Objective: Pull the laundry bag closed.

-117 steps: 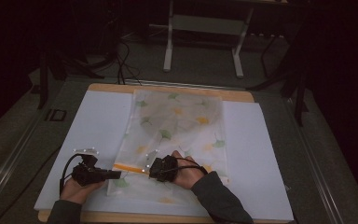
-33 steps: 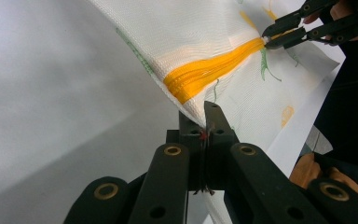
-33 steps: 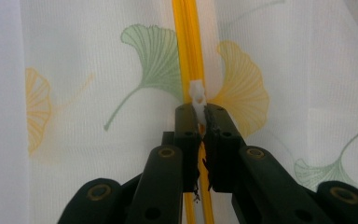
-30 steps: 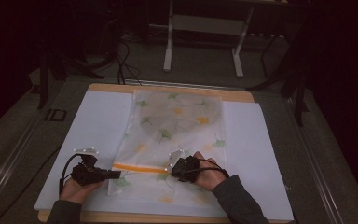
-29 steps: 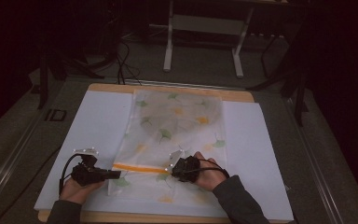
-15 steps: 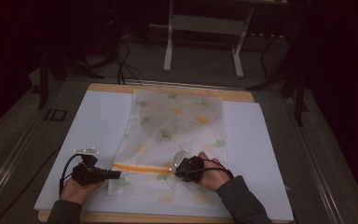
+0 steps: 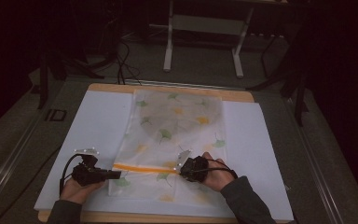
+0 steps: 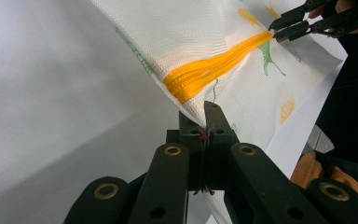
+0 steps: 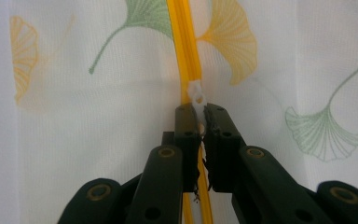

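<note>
We anchor the white mesh ginkgo-print pouch (image 7: 172, 140), flat on the desk (image 7: 261, 154): left fingers (image 8: 204, 116) pinch its edge, right fingers (image 9: 198, 122) pinch the white zipper tab (image 9: 197, 95), countering pull.

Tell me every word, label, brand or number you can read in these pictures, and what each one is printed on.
None: there is no readable text.
The mesh bag carries printed ginkgo leaves, no lettering.
Its orange zipper and white zipper pull show no brand mark.
The white sheet under the bag is blank.
A small dark rectangular mark left of the table is too small and dim to read.
The left gripper and right gripper show no markings.
</note>
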### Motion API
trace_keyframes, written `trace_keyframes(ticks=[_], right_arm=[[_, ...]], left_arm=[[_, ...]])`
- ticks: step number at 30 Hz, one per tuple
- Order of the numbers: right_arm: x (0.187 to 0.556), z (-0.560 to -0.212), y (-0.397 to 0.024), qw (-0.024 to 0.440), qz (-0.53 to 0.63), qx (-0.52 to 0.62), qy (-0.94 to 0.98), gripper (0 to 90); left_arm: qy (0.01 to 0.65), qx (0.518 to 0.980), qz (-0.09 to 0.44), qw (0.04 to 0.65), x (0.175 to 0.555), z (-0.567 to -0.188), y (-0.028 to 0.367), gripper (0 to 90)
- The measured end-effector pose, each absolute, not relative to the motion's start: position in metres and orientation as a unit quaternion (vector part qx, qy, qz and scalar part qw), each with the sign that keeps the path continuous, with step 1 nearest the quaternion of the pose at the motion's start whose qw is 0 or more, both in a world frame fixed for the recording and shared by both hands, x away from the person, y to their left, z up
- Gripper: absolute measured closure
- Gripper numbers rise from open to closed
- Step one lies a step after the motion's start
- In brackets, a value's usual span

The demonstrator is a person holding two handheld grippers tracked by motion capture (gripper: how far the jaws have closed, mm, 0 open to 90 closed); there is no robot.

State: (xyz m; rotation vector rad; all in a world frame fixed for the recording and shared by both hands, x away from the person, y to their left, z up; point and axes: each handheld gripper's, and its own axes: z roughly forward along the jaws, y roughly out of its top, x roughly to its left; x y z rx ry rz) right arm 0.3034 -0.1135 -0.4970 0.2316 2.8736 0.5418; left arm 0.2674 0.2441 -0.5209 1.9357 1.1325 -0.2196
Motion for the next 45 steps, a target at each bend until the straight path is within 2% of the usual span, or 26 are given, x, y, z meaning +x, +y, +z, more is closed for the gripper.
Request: trace_keyframes(ticks=[45], right_arm=[[0.302, -0.499, -0.161, 0.105, 0.165, 0.114, 0.974, 84.5]], left_arm=[[0.455, 0.776, -0.089, 0.428, 0.267, -0.521, 0.244, 89.0]])
